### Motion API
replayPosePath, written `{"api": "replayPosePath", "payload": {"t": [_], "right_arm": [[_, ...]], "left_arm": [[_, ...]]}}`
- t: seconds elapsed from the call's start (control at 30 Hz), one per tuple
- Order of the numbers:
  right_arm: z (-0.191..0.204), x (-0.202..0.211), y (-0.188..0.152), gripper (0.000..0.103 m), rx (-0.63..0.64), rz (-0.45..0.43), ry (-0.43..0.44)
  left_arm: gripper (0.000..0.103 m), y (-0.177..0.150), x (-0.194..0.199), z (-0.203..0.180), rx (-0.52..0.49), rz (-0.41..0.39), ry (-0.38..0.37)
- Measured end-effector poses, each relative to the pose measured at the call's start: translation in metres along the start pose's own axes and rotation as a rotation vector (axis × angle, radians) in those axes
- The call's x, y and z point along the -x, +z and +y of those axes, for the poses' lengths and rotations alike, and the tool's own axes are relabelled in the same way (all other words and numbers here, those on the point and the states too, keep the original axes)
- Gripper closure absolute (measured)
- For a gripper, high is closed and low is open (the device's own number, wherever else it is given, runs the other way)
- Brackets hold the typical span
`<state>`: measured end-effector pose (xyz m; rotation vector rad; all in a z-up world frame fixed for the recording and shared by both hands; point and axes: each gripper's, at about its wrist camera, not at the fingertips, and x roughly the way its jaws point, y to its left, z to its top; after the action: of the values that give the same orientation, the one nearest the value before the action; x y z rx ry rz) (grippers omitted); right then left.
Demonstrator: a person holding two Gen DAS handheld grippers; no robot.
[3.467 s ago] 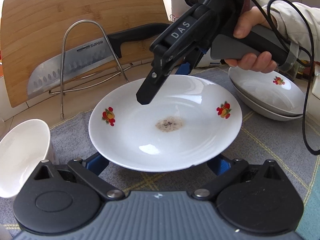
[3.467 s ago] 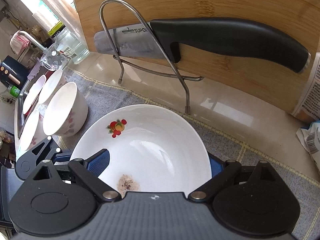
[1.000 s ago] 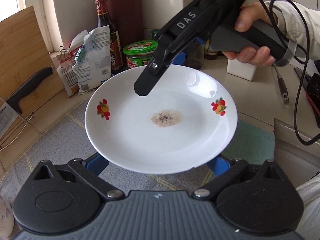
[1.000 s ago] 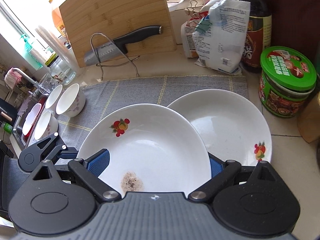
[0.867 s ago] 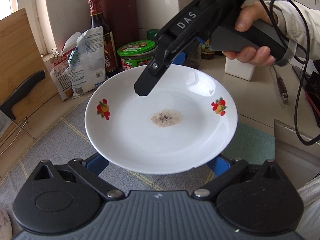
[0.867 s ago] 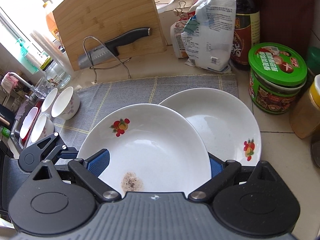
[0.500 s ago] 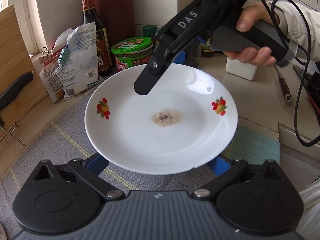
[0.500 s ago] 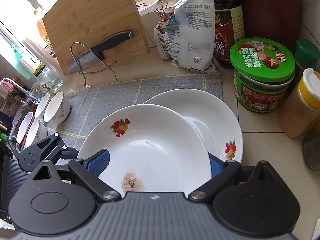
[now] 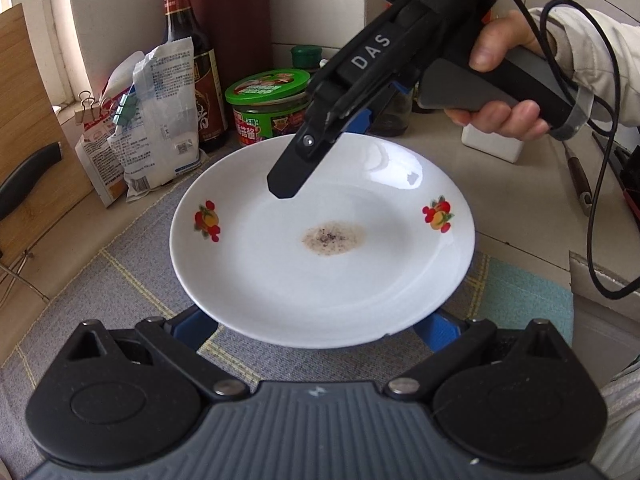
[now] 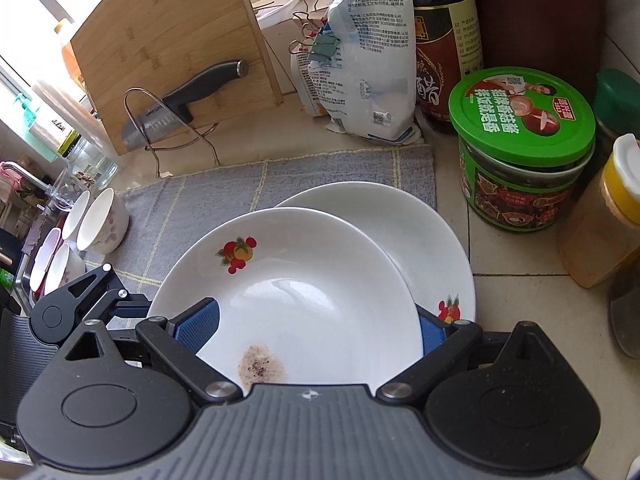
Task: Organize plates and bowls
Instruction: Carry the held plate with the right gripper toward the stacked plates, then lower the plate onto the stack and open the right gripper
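A white plate (image 9: 320,256) with fruit prints and a brown smear in its middle is held in the air between both grippers. My left gripper (image 9: 316,328) grips its near rim from below. My right gripper (image 10: 318,324) is shut on the opposite rim; its body shows in the left wrist view (image 9: 360,92). In the right wrist view the held plate (image 10: 304,292) hangs over a stack of white plates (image 10: 416,232) resting on the grey mat (image 10: 248,188). Several small white bowls (image 10: 102,220) stand at the mat's left end.
A green-lidded jar (image 10: 520,144), a soy sauce bottle (image 10: 444,40), a clipped bag (image 10: 368,60) and a yellow spice jar (image 10: 608,216) crowd the right back. A bamboo board (image 10: 168,40) and a knife on a wire stand (image 10: 180,108) are at the back left.
Both grippers have carried the plate to the right, away from the knife stand, and now hold it over the plate stack near the jars. The grip is unchanged.
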<state>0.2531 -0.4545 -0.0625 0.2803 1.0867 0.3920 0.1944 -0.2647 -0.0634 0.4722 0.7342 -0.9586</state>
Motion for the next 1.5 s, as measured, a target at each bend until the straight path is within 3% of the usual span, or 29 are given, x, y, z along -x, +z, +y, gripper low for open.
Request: {"api": "replayPosePath", "payload": {"t": [1.5], "right_arm": [[-0.014,0.003,-0.001,0.003,-0.023,-0.004,-0.058]], "left_arm": [[0.001,0.01,-0.026,0.02,-0.042,0.018,0.021]]}}
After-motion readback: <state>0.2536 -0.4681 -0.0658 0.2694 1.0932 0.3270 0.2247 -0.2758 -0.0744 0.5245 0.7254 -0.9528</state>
